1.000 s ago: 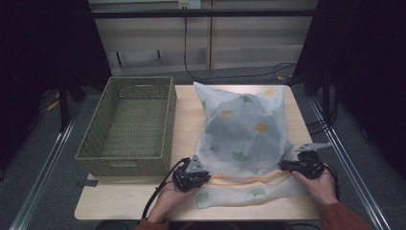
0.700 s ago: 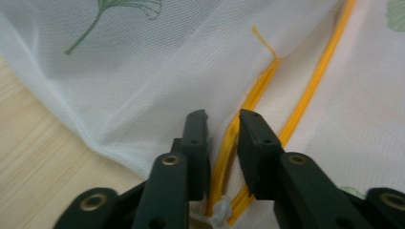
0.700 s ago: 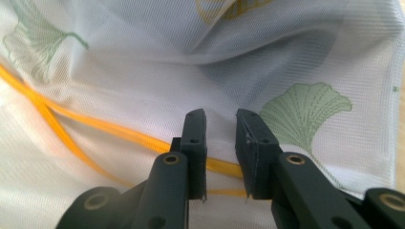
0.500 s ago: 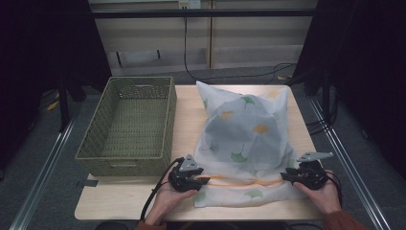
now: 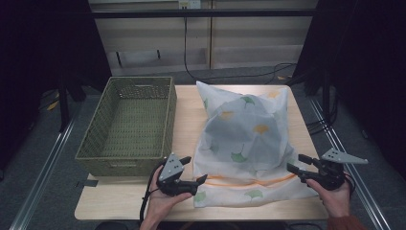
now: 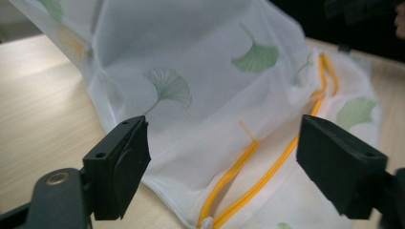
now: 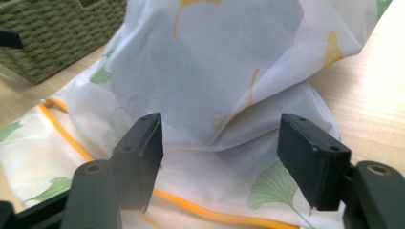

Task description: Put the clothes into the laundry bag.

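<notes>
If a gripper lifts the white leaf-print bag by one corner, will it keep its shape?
Probably not. The bag is thin mesh that creases and drapes, so it would likely sag. It bulges, so something inside may shift. The smooth fabric might slip from the jaws.

Leaf-print cloth bag point(image 5: 244, 139) on the table point(image 5: 186, 110)
Wicker basket point(image 5: 129, 124) at nine o'clock; left gripper point(image 5: 198, 181) and right gripper point(image 5: 293, 168) flank its near corners.

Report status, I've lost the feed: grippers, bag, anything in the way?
Left gripper open at bag's near-left corner. Right gripper open at its right edge. Bag flat on table. Basket left, clear.
</notes>
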The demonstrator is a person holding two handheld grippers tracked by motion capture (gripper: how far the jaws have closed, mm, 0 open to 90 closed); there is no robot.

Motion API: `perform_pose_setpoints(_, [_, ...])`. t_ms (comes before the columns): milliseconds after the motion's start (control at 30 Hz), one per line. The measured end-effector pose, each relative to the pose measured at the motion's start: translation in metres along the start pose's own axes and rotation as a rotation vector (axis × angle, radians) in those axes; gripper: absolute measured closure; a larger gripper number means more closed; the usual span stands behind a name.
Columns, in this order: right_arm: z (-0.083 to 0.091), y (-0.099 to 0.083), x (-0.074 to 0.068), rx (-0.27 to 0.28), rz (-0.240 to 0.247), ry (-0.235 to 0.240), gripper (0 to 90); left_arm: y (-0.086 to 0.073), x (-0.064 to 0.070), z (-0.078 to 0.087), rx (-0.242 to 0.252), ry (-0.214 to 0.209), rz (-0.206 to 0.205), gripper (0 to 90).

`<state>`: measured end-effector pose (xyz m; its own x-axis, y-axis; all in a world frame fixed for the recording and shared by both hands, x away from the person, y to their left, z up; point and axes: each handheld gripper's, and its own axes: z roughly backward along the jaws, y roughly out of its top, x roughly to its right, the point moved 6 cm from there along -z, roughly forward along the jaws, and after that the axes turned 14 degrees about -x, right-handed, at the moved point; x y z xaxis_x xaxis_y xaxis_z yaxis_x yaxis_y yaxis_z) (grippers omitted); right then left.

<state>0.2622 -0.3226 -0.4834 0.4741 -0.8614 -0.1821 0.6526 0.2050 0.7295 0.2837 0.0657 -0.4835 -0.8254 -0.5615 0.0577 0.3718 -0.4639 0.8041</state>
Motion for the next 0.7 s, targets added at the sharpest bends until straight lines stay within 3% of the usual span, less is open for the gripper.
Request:
perform_pose_setpoints(100, [0.01, -0.002, -0.005, 0.032, 0.01, 0.004, 29.7, -0.003, -0.003, 0.016, 0.037, 0.016, 0.055, 13.7])
perform_pose_setpoints(233, [0.024, -0.005, -0.007, 0.084, -0.012, 0.004, 25.0, -0.011, -0.01, 0.033, 0.067, 0.085, 0.065, 13.6])
perform_pose_setpoints(400, [0.037, -0.017, -0.008, 0.095, -0.029, -0.062, 23.2, -0.019, -0.013, 0.055, 0.138, 0.137, 0.102, 12.5])
perform_pose_setpoints(467, [0.039, -0.02, -0.009, 0.095, -0.042, -0.054, 22.8, -0.022, -0.013, 0.061, 0.146, 0.17, 0.103, 12.3])
perform_pose_setpoints(533, [0.045, -0.021, -0.01, 0.119, -0.052, -0.064, 22.7, -0.024, -0.014, 0.066, 0.181, 0.175, 0.114, 12.3])
perform_pose_setpoints(600, [0.051, -0.021, -0.011, 0.147, -0.064, -0.063, 22.6, -0.025, -0.016, 0.069, 0.178, 0.193, 0.12, 12.3])
perform_pose_setpoints(700, [0.05, -0.023, -0.009, 0.14, -0.084, -0.049, 21.8, -0.028, -0.014, 0.067, 0.168, 0.164, 0.14, 12.0])
